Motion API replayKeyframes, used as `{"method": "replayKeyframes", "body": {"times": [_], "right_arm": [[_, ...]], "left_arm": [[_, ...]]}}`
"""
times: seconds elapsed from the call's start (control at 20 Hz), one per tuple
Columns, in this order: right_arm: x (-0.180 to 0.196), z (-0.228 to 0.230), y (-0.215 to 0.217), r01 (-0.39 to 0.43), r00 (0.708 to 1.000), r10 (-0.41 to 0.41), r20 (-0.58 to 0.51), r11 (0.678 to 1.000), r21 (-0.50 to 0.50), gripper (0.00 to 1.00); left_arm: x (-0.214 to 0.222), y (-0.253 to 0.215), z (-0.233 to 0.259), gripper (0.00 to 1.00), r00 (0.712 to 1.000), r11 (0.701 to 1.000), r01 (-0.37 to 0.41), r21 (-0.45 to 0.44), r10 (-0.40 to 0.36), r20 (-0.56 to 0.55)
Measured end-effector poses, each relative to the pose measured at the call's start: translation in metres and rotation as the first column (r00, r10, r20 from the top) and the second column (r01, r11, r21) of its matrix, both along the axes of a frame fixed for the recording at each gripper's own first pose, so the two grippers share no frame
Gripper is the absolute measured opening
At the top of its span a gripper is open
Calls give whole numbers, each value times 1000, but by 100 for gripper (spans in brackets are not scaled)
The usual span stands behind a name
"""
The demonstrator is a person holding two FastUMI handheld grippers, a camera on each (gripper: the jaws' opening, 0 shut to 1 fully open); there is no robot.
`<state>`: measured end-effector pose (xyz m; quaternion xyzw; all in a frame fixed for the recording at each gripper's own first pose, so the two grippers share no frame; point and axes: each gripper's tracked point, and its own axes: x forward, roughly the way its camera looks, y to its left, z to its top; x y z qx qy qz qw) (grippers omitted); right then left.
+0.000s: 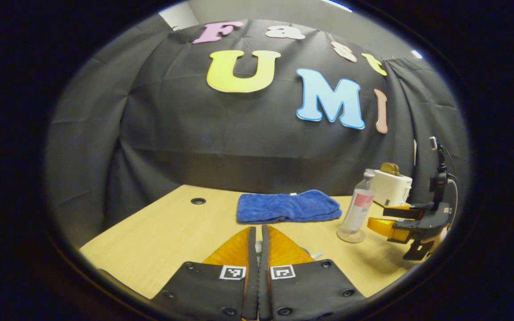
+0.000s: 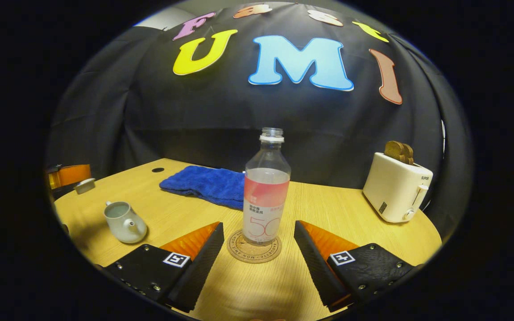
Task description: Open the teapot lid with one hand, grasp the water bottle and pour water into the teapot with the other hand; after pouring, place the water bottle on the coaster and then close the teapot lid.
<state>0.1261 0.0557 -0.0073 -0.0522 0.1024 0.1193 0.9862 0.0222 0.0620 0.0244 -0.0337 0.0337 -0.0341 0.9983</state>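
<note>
In the right gripper view we see the water bottle [image 2: 266,187] standing upright on the round coaster [image 2: 254,250], cap off, partly filled. Our right gripper [image 2: 259,243] has its fingers spread wide apart, one on each side of the bottle and coaster and clear of both. To the left on the wooden surface [image 2: 328,209] sits the white teapot [image 2: 123,221], its top open and the spout facing us. At the far left edge of that view the left gripper [image 2: 67,174] shows, with the small white lid [image 2: 84,185] at its tip; whether both fingers press on it we cannot tell. In the left gripper view the left gripper's fingers lie close together with only a narrow gap, and something pale shows in that gap near the tips. A folded blue towel [image 2: 205,183] lies behind the bottle, and a white toaster [image 2: 395,187] with bread in its slot stands well apart at the right. The left gripper view also shows the bottle on its coaster with the right gripper just beside it, fingers parted.
</note>
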Motion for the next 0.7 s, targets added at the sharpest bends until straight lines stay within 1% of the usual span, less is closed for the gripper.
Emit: {"method": "replayKeyframes", "body": {"times": [0.05, 0.15, 0.35, 0.5, 0.7], "right_arm": [[-7, 5, 2, -6, 1000, 6, 17, 1000, 1, 98], [-21, 16, 4, -9, 999, 9, 51, 1000, -1, 98], [-45, 26, 10, -16, 995, 16, 98, 1000, 1, 98], [-55, 29, 11, -23, 994, 22, 111, 1000, 2, 97], [-62, 30, 7, -23, 993, 21, 118, 1000, 12, 96]], "left_arm": [[4, -6, -1, 7, 1000, 1000, 11, 6, -11, -2], [12, -15, -5, 6, 1000, 999, 25, 20, -25, -10], [24, -33, -16, 6, 999, 999, 47, 19, -46, -30], [31, -43, -23, 6, 998, 998, 53, 27, -52, -41], [36, -51, -37, 7, 997, 996, 54, 65, -49, -66]]}}
